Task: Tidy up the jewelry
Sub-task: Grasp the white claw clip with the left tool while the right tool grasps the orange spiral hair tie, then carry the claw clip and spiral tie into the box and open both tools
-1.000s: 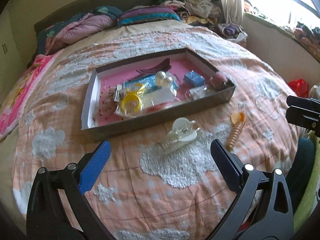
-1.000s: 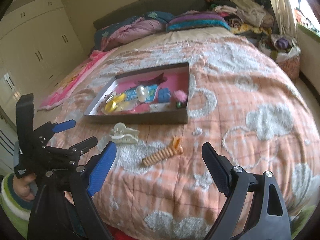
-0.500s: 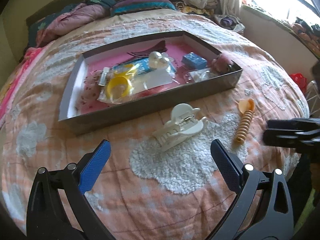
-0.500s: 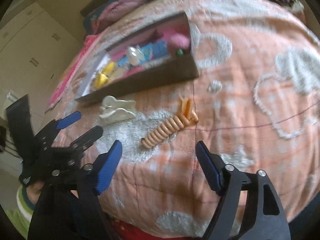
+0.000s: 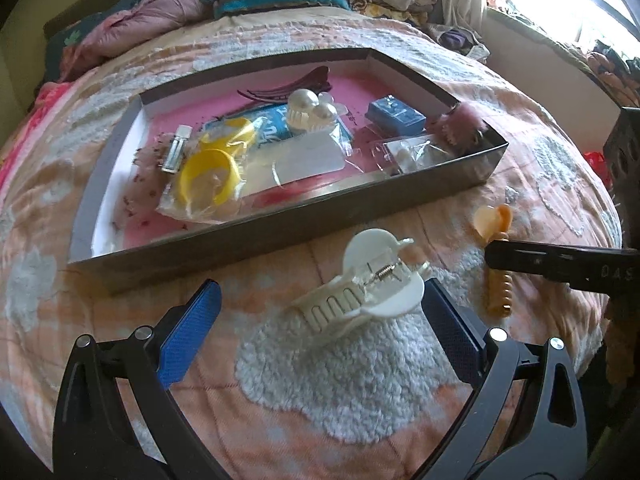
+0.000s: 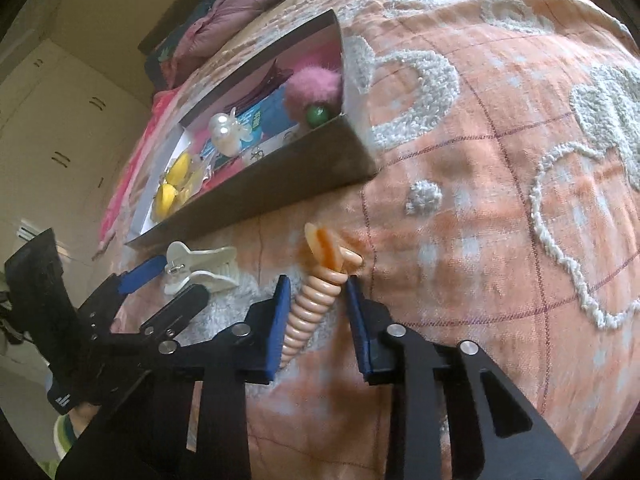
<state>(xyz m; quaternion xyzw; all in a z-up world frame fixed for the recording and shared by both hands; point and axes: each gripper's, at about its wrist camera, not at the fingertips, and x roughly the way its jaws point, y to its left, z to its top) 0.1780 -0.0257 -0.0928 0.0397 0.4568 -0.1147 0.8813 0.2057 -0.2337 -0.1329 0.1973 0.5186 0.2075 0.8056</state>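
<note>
Orange and ribbed, the spiral clip (image 6: 316, 300) lies on the bedspread (image 6: 500, 208) just outside the box (image 6: 280, 176), its long axis running forward between the right gripper (image 6: 314, 300) pads, which stand part-closed either side without pinching it. The left gripper (image 5: 320, 312) (spread wide) brackets the white claw clip (image 5: 360, 292), its length crosswise to the fingers.

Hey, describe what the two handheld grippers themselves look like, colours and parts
Both the left gripper and the right gripper are black plastic frames with cut-out slots and silver round rivets. Their fingers carry textured blue pads. The left gripper's body shows a small white marking, and a green-and-white striped sleeve shows behind it.
</note>
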